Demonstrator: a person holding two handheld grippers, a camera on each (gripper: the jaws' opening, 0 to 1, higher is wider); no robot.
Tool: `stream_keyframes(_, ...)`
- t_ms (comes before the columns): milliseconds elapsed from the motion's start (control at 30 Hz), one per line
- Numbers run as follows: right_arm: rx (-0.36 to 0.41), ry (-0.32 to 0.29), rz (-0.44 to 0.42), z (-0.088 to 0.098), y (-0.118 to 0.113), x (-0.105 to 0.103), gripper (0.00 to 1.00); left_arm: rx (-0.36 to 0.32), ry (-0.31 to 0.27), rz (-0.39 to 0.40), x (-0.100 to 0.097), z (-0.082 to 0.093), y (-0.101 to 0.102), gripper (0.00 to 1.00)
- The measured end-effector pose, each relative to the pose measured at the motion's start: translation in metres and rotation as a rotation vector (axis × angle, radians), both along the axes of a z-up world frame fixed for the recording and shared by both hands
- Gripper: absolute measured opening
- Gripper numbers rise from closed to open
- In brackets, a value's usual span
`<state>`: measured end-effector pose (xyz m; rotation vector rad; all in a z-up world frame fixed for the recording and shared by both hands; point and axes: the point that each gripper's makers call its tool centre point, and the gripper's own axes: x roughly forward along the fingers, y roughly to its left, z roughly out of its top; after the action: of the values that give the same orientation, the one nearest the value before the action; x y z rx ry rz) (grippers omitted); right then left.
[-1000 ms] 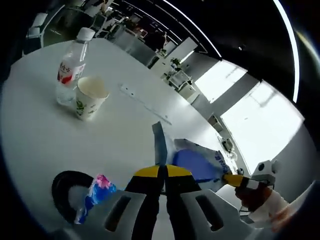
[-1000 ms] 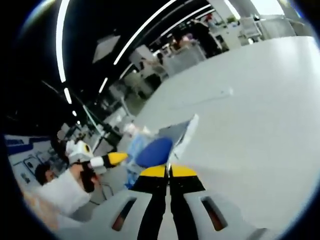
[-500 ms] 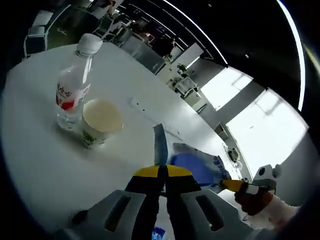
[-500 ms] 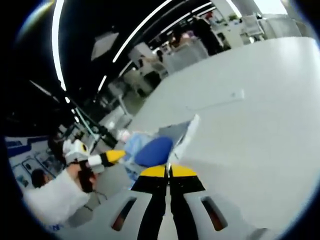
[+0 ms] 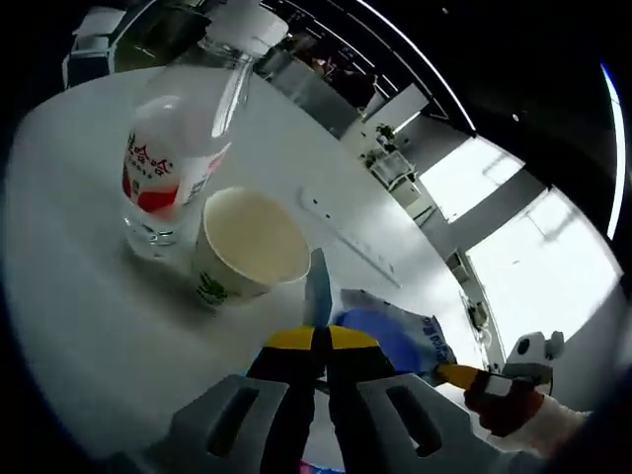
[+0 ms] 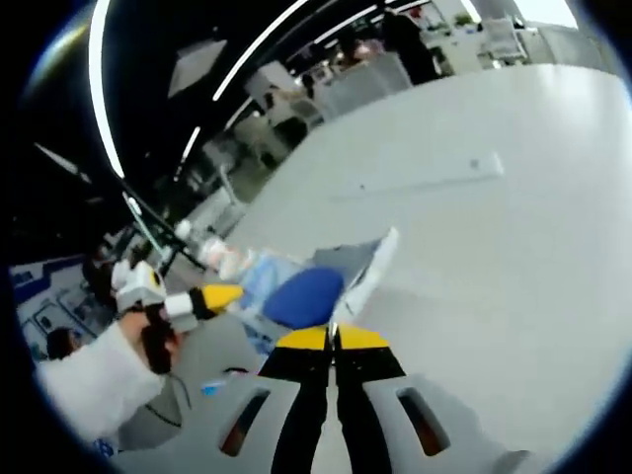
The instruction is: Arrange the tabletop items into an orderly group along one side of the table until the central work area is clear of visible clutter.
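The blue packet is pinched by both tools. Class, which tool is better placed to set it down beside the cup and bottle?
Left, probably. The left tool, shut on the blue packet, has the cup and bottle close ahead. The right tool faces bare table.

The left gripper view looked forward along its own tool (image 5: 318,346) from low over the white worktop (image 5: 79,296), close to a paper cup (image 5: 247,247) and a water bottle (image 5: 178,158), with bright windows far behind. The right gripper view looked along its own tool (image 6: 333,341) across the worktop (image 6: 474,257) toward distant desks under ceiling light strips. Both views shared a blue-and-white pouch (image 5: 390,326) (image 6: 311,291) just past the jaws, and each caught the other tool at its edge.
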<state>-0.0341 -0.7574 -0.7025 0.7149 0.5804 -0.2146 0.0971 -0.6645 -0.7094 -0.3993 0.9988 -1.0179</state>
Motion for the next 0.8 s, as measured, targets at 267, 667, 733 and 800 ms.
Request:
stream_keyframes(267,0.005,0.032,0.027,-0.021,-0.003,0.008,0.0,0.017,0.021,0.029,0.009,-0.018,-0.001,0.0)
stream_keyframes(667,0.001,0.099,0.052,-0.053,0.001,0.007,0.0,0.022,0.024,0.102,0.018,-0.036,0.008,0.0)
stream_keyframes(733,-0.005,0.113,0.06,-0.059,0.004,0.004,0.0,0.033,0.0,0.104,0.019,-0.037,0.008,0.0)
stream_keyframes(800,-0.038,0.126,0.083,-0.065,0.004,0.001,0.0,0.043,-0.019,0.102,0.02,-0.037,0.006,0.0)
